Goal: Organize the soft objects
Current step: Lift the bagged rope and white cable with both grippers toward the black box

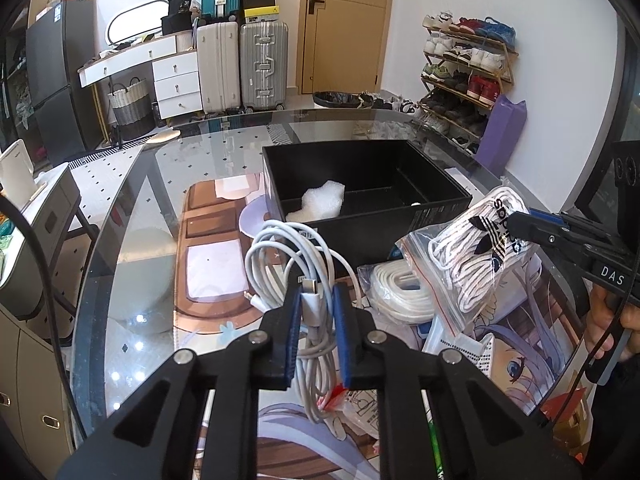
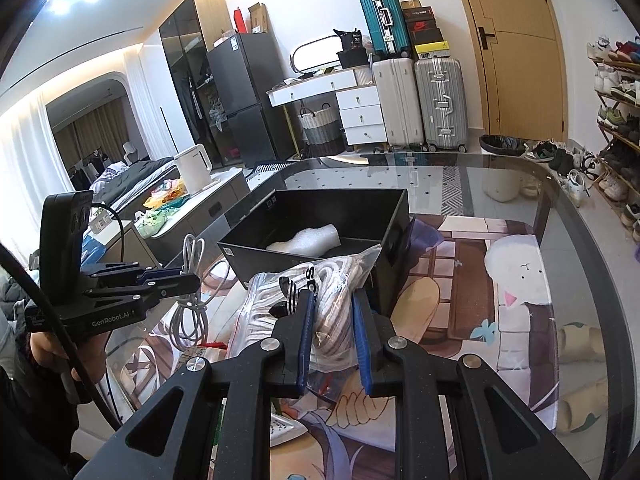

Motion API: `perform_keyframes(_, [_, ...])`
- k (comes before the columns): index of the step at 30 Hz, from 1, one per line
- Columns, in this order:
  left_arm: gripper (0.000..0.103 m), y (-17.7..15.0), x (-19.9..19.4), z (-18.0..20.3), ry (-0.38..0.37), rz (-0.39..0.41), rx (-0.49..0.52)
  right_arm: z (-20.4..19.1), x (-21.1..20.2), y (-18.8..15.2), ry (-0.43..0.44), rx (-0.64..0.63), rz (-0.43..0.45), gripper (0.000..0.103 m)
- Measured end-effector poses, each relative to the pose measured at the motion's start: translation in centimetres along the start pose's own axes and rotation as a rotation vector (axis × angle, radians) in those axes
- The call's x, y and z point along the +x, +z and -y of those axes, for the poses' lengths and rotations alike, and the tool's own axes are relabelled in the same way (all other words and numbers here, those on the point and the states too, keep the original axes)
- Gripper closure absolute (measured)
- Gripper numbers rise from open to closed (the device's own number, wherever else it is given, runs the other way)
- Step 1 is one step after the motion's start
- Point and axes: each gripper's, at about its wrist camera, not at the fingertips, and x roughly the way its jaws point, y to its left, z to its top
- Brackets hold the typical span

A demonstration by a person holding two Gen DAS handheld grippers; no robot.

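Nearest you, your left claw (image 1: pixel 316 312) is closed on the white cable bundle (image 1: pixel 296 264), pinching its gathered strands near the plug, with loops rising above and tails hanging below. It looks light and floppy, so hold across the whole bunch or loops will likely slip free. Your right claw (image 2: pixel 331 336) is clamped on the zip bag of white laces (image 2: pixel 320 288), lifted off the worktop (image 2: pixel 540 184). The plastic is probably slippery and crushable; grip through the lace mass, not the film alone. A second bag of white cord (image 1: pixel 400 288) lies on the worktop just below. Beyond stands the open black box (image 1: pixel 360 152), with a piece of white foam (image 1: pixel 320 200) inside.
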Motion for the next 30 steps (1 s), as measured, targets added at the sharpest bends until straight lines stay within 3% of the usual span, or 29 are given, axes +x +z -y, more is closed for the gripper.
perform_keyframes(30, [0.091, 2.1, -2.3, -0.4, 0.020, 0.077, 0.005, -0.1, -1.9, 1.1, -0.005, 0.003, 0.086, 0.085])
